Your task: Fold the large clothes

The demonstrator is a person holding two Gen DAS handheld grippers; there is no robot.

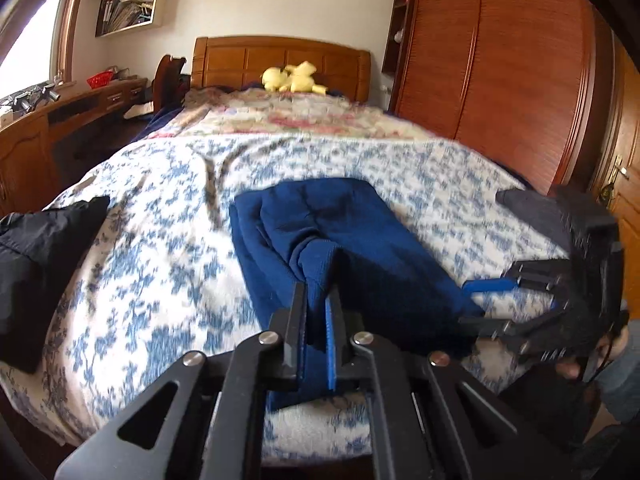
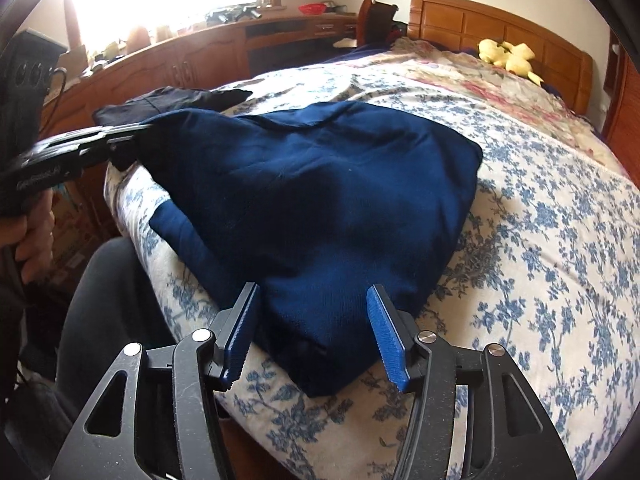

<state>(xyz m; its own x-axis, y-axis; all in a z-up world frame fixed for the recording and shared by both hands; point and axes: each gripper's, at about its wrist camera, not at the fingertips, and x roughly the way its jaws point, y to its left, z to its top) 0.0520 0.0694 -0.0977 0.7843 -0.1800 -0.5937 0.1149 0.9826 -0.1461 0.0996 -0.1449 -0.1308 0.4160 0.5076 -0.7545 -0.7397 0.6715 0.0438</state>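
Note:
A navy blue garment (image 1: pixel 340 220) lies partly folded on the bed's near end. My left gripper (image 1: pixel 318 292) is shut on a raised fold at its near edge, and cloth fills the gap between the pads. In the right wrist view the garment (image 2: pixel 320 184) spreads ahead, with the left gripper (image 2: pixel 132 136) pinching its far left corner. My right gripper (image 2: pixel 314 292) stands open around the near corner; the blue pads do not press the cloth. From the left wrist view, the right gripper (image 1: pixel 480 304) sits at the garment's right edge.
The bed cover (image 2: pixel 540 240) is white with blue flowers. A black garment (image 1: pixel 36 256) lies at the bed's left side. A yellow plush toy (image 1: pixel 294 78) rests by the headboard. A wooden wardrobe (image 1: pixel 500 60) stands right, a desk (image 2: pixel 180 68) left. A person's leg (image 2: pixel 112 280) is beside the bed.

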